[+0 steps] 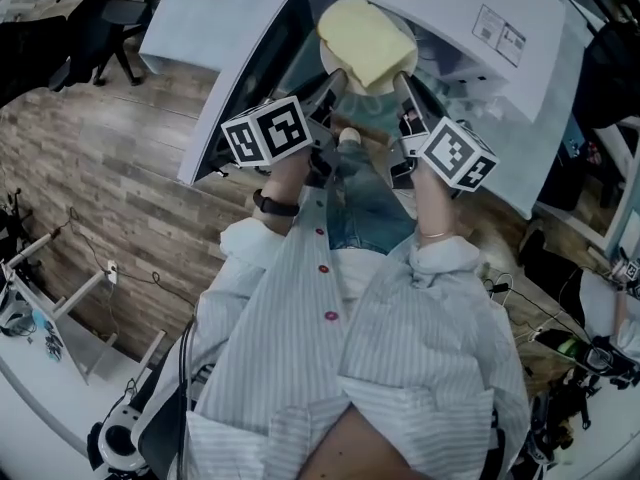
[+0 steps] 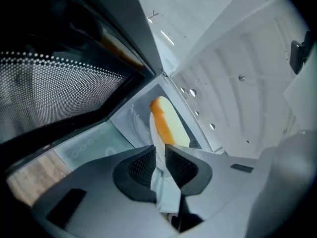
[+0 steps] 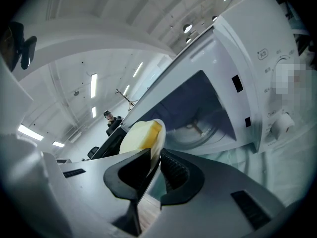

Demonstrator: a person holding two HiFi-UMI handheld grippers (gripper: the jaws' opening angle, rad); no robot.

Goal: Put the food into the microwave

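Both reaching forward, left gripper (image 1: 336,78) and right gripper (image 1: 402,81) jaws clamp the plate (image 3: 159,134) by opposite rims.

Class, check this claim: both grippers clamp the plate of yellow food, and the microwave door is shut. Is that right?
No. The microwave door stands open, as the head view shows. The rest holds: the left gripper and right gripper each clamp the plate of yellow food.

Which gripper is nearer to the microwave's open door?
Left. The left gripper, shut on the plate rim, is right beside the microwave door; the right gripper grips the opposite rim, beyond the plate.
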